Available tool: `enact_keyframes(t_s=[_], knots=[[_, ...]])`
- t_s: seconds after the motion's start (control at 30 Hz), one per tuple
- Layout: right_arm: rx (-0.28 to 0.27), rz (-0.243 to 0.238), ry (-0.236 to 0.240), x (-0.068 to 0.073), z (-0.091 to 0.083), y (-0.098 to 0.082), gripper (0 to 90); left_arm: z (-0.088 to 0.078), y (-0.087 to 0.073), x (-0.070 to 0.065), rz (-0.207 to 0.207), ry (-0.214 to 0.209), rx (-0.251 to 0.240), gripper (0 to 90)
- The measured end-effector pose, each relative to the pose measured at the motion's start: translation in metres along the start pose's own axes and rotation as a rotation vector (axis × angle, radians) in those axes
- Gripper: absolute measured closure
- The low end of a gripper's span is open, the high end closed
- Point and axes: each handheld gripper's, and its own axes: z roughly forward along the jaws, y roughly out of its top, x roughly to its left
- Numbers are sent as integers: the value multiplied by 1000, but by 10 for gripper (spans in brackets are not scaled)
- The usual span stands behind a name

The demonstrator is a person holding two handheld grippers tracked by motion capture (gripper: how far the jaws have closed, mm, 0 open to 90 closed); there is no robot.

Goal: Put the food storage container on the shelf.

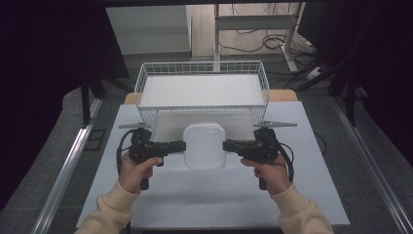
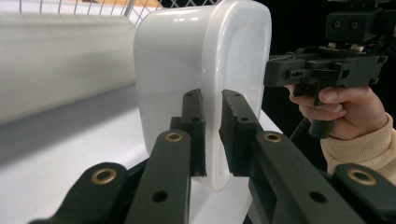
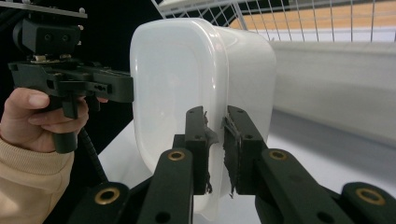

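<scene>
A white rounded plastic container [image 1: 204, 145] hangs between my two grippers, just in front of the wire basket [image 1: 202, 63]. My left gripper [image 1: 182, 145] is shut on the container's left rim, and my right gripper [image 1: 226, 145] is shut on its right rim. In the left gripper view the black jaws [image 2: 212, 95] pinch the container's [image 2: 177, 56] thin rim edge. In the right gripper view the jaws [image 3: 215, 112], with worn pads [image 3: 205, 140], clamp the opposite rim of the container [image 3: 173, 70]. The container looks raised off the white table [image 1: 219, 195].
The white wire basket stands at the table's far edge, with a white sheet as its floor. A person's hands in cream sleeves [image 1: 114, 207] hold both grippers. Dark floor, metal rails and cables surround the table.
</scene>
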Motion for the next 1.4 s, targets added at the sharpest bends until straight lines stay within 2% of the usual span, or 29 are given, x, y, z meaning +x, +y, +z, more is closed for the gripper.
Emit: enact_keyframes(t_s=[0.27,0.73,1.27,1.4], knots=[[-23,-29,5,7,-3,21,794,-8,23,-7,32,4,-15,808],[-52,-57,0,10,-10,51,795,-11,52,-12,64,2,-37,808],[-57,-76,-12,11,-7,79,794,-14,76,-9,66,12,-51,807],[-56,-83,-15,11,-5,89,794,-15,86,-7,69,13,-56,807]])
